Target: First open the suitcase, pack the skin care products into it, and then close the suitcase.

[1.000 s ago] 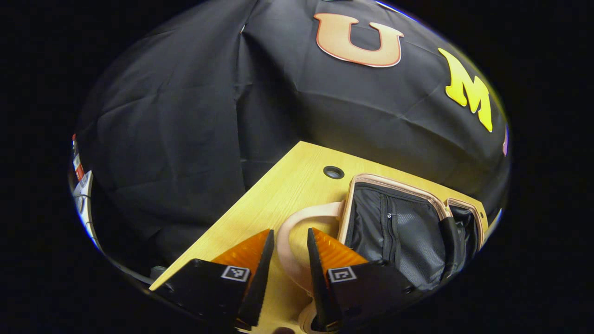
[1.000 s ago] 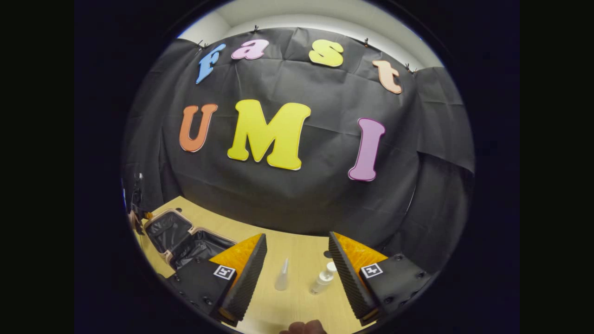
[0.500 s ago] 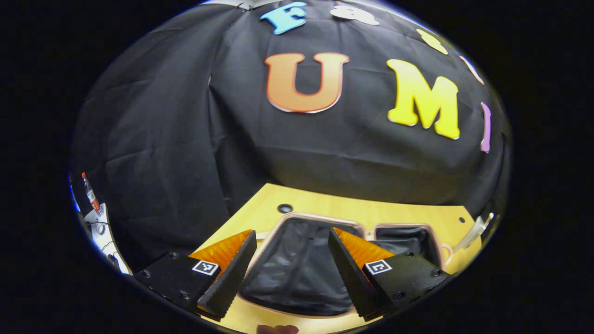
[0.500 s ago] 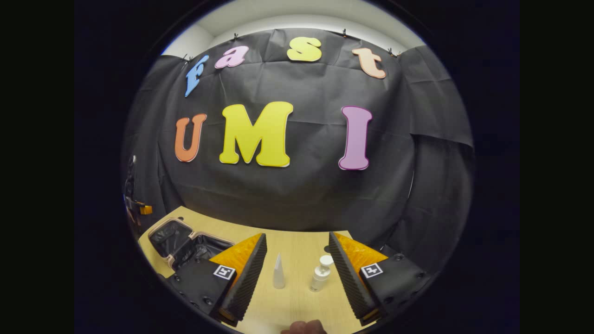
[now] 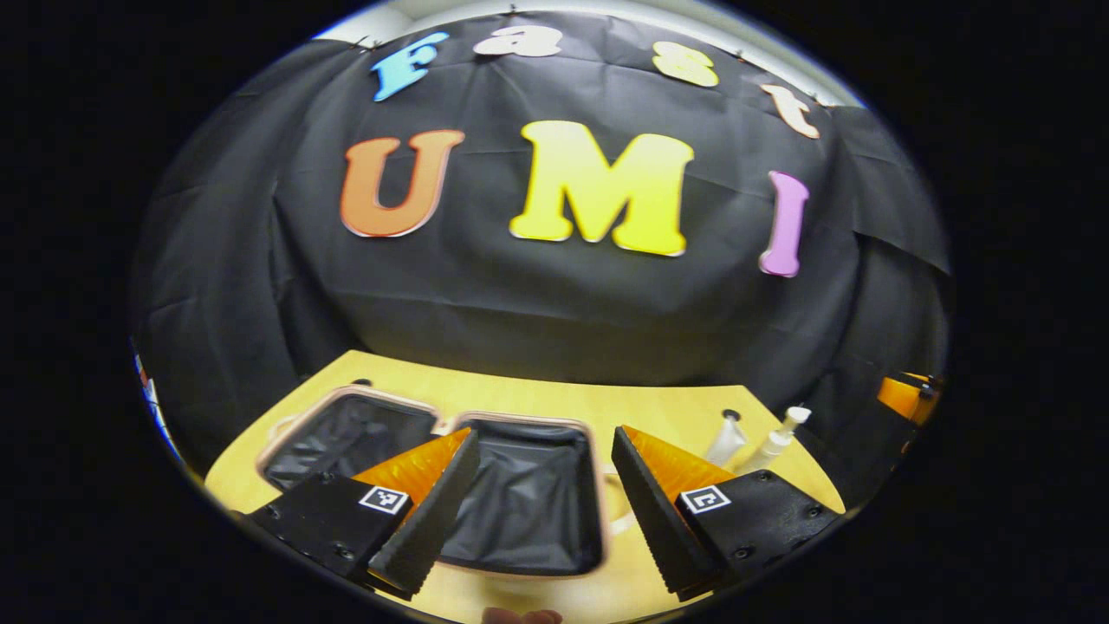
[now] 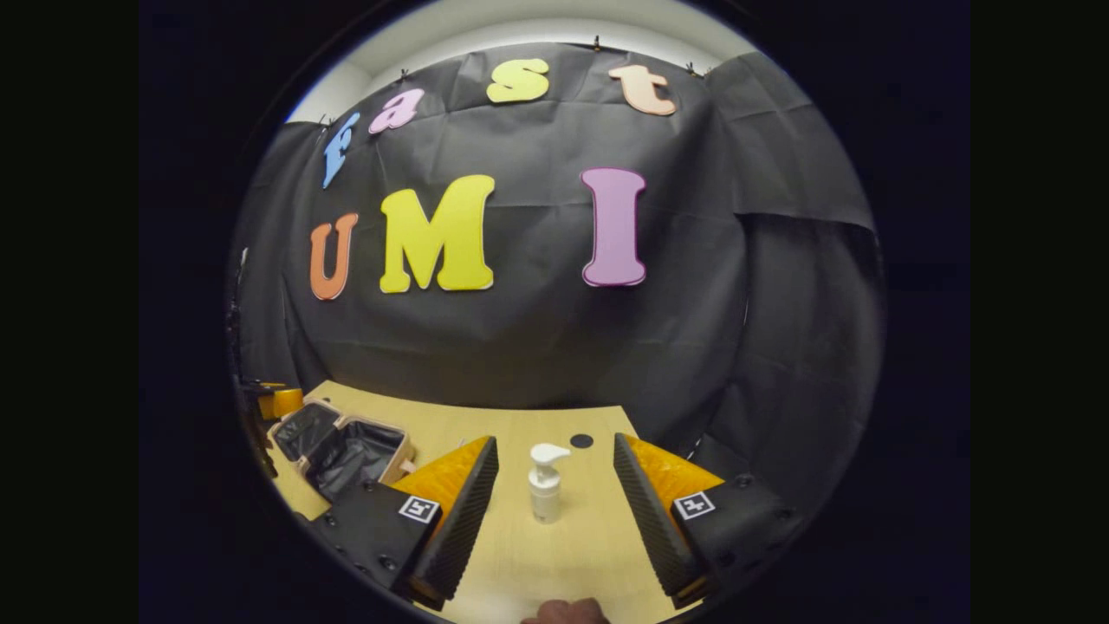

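Right gripper (image 6: 554, 511), fingers spread wide and holding nothing, hovers low over the wooden table (image 6: 563, 555), aimed at the pump bottle (image 6: 546, 484). Left gripper (image 5: 541, 507) likewise released, nothing between its fingers, hanging above the suitcase (image 5: 520, 511).

Largest first:
- Table: light wood, w/ a round cable hole (image 6: 581, 440) near the back edge.
- Suitcase: lies open flat, 2 halves side by side, dark lining, pale pink rim. In right gripper view it sits far left (image 6: 346, 446), well apart from the bottle.
- Pump bottle: white, upright, long axis vertical, nozzle pointing right in right gripper view. In left gripper view it shows far right (image 5: 775, 438).
- Tube (image 5: 726, 438): pale, standing on end, just beside the pump bottle, seen in left gripper view.

Key relation: bottle stands dead ahead of right gripper, centred in the gap between its fingers but beyond the tips, not touching either. Right gripper is clearly nearer; left is well apart, w/ the suitcase beneath it. Judgement: next move = right gripper goes straight fwd and closes across the bottle body below the pump head; axis vertical, so a side pinch fits. Tip-over risk if one finger touches first.

Counts: suitcase x1 (2 halves), skin care items x2 (1 pump bottle, 1 tube), grippers x2. Nothing packed yet; both halves look empty. Opening step done, packing approx. at start.
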A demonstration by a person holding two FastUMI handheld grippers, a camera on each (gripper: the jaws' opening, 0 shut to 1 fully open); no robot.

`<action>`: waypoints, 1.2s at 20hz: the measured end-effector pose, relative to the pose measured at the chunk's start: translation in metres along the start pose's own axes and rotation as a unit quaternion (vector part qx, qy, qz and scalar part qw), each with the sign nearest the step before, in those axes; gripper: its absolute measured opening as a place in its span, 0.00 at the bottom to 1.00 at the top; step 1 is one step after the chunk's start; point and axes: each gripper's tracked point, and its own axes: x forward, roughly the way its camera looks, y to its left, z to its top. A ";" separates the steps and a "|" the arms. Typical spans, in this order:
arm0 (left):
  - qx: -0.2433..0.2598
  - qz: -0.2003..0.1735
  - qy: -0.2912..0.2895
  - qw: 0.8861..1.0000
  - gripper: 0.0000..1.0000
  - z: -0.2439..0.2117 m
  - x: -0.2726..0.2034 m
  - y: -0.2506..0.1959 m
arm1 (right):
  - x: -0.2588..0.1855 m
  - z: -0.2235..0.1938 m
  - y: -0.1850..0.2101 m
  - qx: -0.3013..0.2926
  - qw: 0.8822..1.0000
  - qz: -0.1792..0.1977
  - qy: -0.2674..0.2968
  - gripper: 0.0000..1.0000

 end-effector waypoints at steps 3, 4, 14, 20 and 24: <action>0.009 -0.052 0.017 0.998 0.98 -0.030 0.009 -0.068 | -0.003 -0.017 -0.017 -0.009 1.000 0.003 0.023 0.80; 0.014 -0.063 0.023 0.998 0.98 -0.040 0.010 -0.085 | -0.005 -0.021 -0.022 -0.011 1.000 0.003 0.027 0.80; 0.060 -0.136 0.077 0.986 0.98 -0.153 0.109 -0.195 | -0.020 -0.048 -0.076 -0.049 0.996 -0.014 0.075 0.77; 0.075 -0.122 0.111 0.984 0.95 -0.183 0.174 -0.188 | -0.006 -0.056 -0.092 -0.035 0.995 -0.027 0.093 0.80; 0.078 -0.120 0.123 0.982 0.78 -0.188 0.187 -0.187 | 0.006 -0.063 -0.090 -0.031 0.994 -0.021 0.101 0.80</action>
